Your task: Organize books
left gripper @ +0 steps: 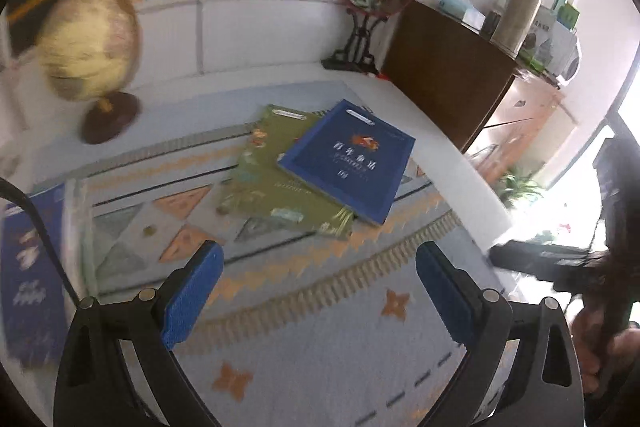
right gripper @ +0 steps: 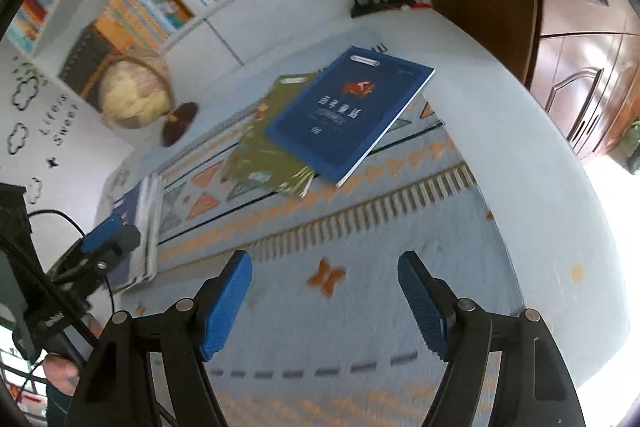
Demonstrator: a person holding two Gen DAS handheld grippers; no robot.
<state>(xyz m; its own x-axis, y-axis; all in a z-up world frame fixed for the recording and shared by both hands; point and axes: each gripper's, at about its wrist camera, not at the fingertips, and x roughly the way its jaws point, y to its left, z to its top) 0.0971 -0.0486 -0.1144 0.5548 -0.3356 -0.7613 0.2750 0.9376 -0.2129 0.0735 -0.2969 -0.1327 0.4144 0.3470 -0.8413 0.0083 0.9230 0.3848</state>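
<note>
- Blue-padded fingers of the left gripper stand wide apart with nothing between them, hanging over a patterned cloth that covers the counter.
- Fingers of the right gripper are likewise spread and empty, over the same cloth.
- Two books lie beyond both grippers: a blue book rests crookedly on top of a green book.
- Left of the blue book, by the counter's edge, lies another stack of books; a globe stands behind it.
- Likely step: reaching for the blue book. It lies flat, so one finger probably must slide under its raised edge before closing.
- Readable writing: wall lettering left of the globe says "Life is Sweet". The blue cover carries large Chinese characters, too blurred to read.
</note>
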